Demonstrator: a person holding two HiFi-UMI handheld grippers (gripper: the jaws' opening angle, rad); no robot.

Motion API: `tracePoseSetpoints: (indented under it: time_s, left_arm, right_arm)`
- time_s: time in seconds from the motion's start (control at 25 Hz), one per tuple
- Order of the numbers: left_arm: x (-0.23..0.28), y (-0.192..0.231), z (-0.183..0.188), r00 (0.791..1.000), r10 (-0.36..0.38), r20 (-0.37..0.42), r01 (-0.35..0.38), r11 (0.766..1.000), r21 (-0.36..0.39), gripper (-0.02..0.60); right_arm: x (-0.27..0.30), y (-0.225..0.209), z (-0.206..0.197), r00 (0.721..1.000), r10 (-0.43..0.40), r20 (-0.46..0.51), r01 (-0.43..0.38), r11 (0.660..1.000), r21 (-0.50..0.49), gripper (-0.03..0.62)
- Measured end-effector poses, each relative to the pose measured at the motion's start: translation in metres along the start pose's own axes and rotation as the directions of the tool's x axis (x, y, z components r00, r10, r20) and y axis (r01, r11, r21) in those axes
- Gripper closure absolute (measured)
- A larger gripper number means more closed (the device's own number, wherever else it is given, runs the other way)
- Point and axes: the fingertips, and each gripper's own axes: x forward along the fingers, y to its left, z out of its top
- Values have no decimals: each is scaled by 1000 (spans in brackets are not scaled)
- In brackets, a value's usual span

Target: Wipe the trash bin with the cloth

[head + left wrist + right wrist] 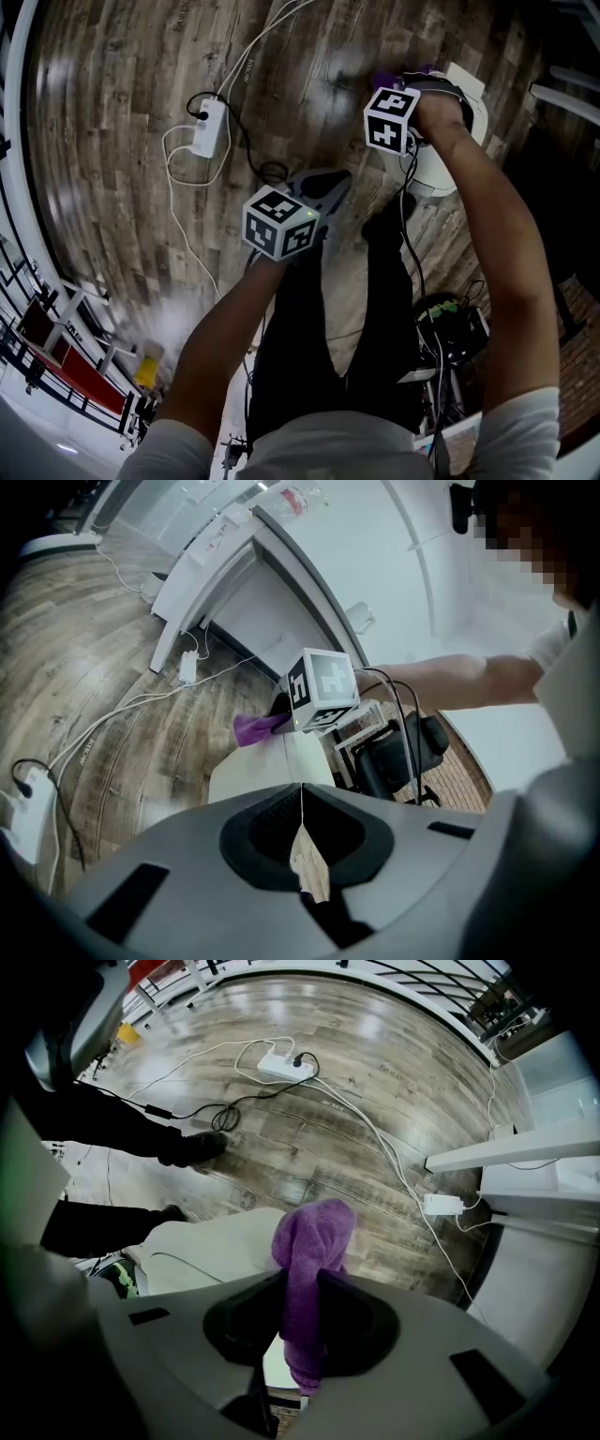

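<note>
The white trash bin [439,174] stands on the wooden floor at the upper right of the head view. Its pale lid [211,1246] fills the space below my right gripper [302,1279], which points steeply down and is shut on a purple cloth [314,1232]. The cloth hangs out past the jaws over the lid. In the head view the right gripper [401,84] sits over the bin with purple cloth [383,80] showing beside its marker cube. My left gripper [302,794] is shut with nothing in it, held back from the bin lid [267,772] and aimed at it. It [335,180] hovers above the person's legs.
A white power strip [208,129] with looping cables [178,202] lies on the floor to the left. A second adapter [441,1206] and cord run near white furniture [234,583]. A black wheeled stand [398,752] is behind the bin. The person's shoes [192,1147] are close to it.
</note>
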Motion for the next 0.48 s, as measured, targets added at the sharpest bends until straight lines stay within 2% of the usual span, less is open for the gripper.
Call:
tracePoseSetpoints:
  time_s: [0.48]
  left_arm:
    - [-14, 9, -12, 1000, 29, 1, -29, 1000, -4, 577]
  right_arm:
    - [-6, 65, 32, 998, 40, 46, -38, 998, -48, 503]
